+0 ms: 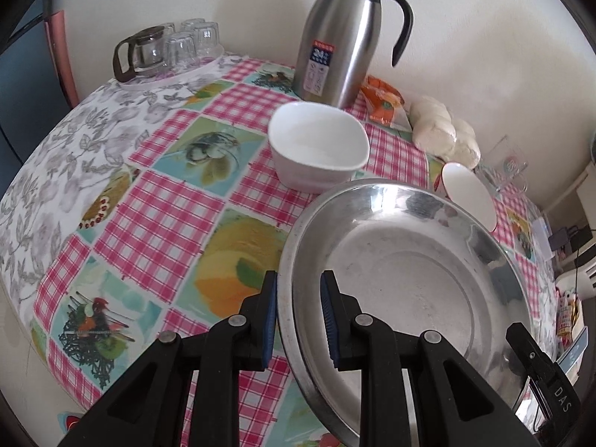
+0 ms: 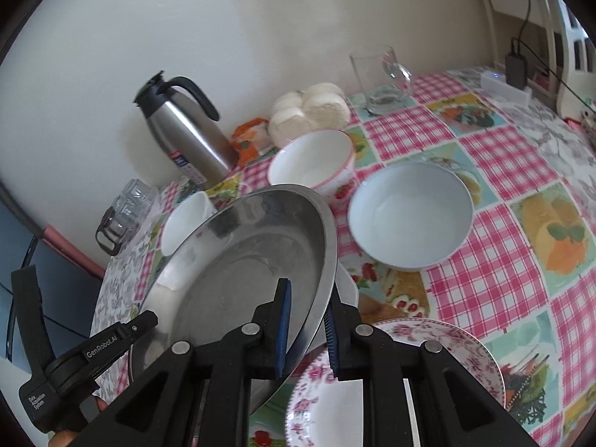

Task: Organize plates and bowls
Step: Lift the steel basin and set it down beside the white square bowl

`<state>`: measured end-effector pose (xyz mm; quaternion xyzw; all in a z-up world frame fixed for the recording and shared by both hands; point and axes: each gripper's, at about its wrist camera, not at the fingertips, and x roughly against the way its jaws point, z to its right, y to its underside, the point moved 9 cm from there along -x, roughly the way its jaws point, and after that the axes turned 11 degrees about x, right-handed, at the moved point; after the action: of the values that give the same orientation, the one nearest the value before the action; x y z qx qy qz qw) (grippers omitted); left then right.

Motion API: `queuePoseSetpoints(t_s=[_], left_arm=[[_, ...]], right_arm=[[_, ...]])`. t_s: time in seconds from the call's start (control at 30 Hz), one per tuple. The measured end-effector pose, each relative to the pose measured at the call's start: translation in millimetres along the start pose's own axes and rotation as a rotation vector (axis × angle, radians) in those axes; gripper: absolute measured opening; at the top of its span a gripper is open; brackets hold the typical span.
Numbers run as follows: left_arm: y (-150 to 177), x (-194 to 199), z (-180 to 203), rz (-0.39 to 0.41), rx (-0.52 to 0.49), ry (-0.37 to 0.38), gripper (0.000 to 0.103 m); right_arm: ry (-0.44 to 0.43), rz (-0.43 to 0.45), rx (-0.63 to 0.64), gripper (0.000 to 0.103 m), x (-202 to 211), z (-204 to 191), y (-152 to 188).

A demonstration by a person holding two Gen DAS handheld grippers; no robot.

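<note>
Together, both grippers pinched the steel plate [image 1: 402, 283] by opposite edges — the left gripper [image 1: 299, 320] and right gripper [image 2: 307, 329] each narrowed onto its rim, holding it tilted above the desk [image 1: 160, 201], over a floral plate [image 2: 439, 350] — bowls behind.

Left gripper [image 1: 298, 318] straddles the steel plate [image 1: 402, 279] rim.

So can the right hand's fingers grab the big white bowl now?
Probably not yet. The right gripper is already clamped on the steel plate rim, so it is busy, though the path to the white bowl looks open.
</note>
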<state>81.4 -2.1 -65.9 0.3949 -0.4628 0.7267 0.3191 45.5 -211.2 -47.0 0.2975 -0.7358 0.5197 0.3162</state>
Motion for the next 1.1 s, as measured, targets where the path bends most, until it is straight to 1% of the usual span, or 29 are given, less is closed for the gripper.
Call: queuePoseSetpoints(t_s=[0.1, 0.27, 0.33, 0.5, 0.87, 1.0, 1.1], left_arm=[[2.3, -7.9, 1.5, -0.014, -0.001, -0.010, 0.023], [7.6, -20.3, 1.7, -0.034, -0.021, -0.040, 0.023], [9.3, -25.2, 2.4, -0.044, -0.024, -0.040, 0.023], [11.1, -33.6, 6.3, -0.045, -0.060, -0.069, 0.023], [6.2, -43.0, 6.4, -0.032, -0.080, -0.095, 0.023], [6.7, -48.5, 5.8, -0.042, -0.085, -0.108, 0.023], [6.7, -49.7, 4.6, -0.051, -0.076, -0.103, 0.023]], right_arm=[[0.013, -0.027, -0.012, 0.019, -8.0, 6.6, 3.6], [0.026, -0.048, -0.002, 0.019, -17.0, 11.9, 7.0], [0.034, -0.060, -0.004, 0.019, -22.4, 14.9, 8.9], [0.048, -0.076, -0.005, 0.020, -29.5, 20.6, 12.2], [0.105, -0.142, 0.046, 0.019, -48.7, 25.1, 26.2], [0.123, -0.169, 0.081, 0.019, -55.1, 22.6, 33.1], [0.145, -0.173, 0.115, 0.020, -56.6, 20.2, 35.0]])
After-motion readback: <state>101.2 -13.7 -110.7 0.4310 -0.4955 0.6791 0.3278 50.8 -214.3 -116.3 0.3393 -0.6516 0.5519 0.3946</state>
